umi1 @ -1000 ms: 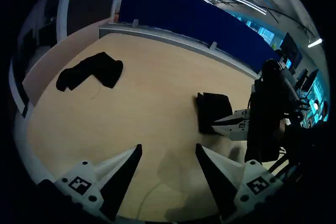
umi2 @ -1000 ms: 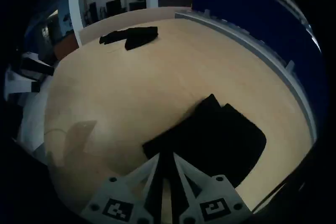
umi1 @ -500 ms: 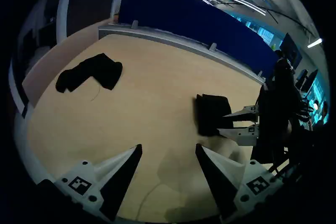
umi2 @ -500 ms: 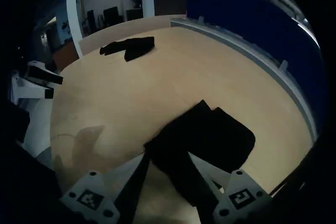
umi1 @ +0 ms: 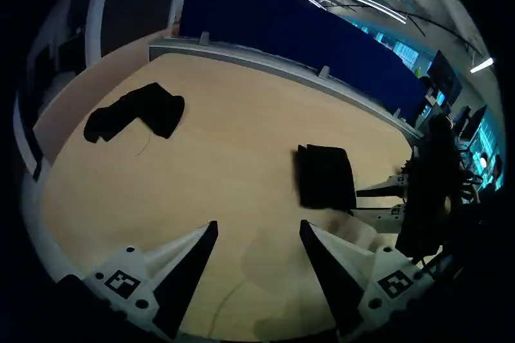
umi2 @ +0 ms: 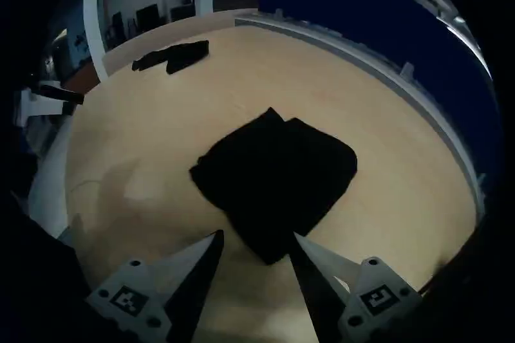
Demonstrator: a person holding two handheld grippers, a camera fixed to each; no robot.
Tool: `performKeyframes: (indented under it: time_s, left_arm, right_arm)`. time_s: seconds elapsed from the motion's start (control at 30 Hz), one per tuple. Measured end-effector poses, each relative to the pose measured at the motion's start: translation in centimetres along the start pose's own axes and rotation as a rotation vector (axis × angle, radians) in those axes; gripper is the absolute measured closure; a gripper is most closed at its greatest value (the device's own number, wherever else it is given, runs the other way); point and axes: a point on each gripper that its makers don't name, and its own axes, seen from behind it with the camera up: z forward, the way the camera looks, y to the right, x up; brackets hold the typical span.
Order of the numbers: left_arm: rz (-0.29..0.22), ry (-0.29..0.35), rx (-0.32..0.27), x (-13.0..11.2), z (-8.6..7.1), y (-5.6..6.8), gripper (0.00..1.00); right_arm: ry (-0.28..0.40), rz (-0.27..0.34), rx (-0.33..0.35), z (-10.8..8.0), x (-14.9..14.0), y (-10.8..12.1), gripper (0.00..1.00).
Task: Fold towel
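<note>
Pulling back from the towel (umi2: 277, 172), the right hand-held gripper (umi2: 256, 238) has let go of the near edge it pinched a second ago, and its fingers now stand spread with nothing between them. Toward the counter's (umi1: 225, 150) far left corner lies a crumpled dark cloth (umi1: 138, 108), well apart from everything else. At the near edge the left hand-held gripper (umi1: 257, 240) hangs released and empty, as it was before. Right of the counter's middle, toward its right edge, the towel rests flat as a compact dark folded packet, with the right hand-held gripper just beside its near corner. It looks soft, light and limp, so its layers would likely slide or sag if lifted by one point. A pinch through all the layers at a corner or along the folded edge seems the safest hold.
</note>
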Motion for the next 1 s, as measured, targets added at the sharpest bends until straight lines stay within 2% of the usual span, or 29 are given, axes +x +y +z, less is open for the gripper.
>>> performKeyframes:
  time_s: [0.27,0.47,0.93,1.0]
  left_arm:
    - [0.004,-0.001,-0.002,-0.1,0.1,0.3,0.06]
    - [0.002,-0.001,-0.002,0.0,0.2,0.3,0.06]
    - [-0.002,-0.005,-0.008,-0.3,0.4,0.8,0.06]
    - [-0.001,-0.004,-0.009,-0.3,0.3,0.8,0.06]
  right_arm:
    - [-0.032,0.052,-0.012,0.5,-2.0,1.2,0.27]
    - [-0.043,0.062,-0.012,0.9,-2.6,1.2,0.37]
    - [-0.047,0.049,-0.018,0.8,-2.8,1.5,0.92]
    - [-0.043,0.041,-0.031,0.8,-2.7,1.7,0.94]
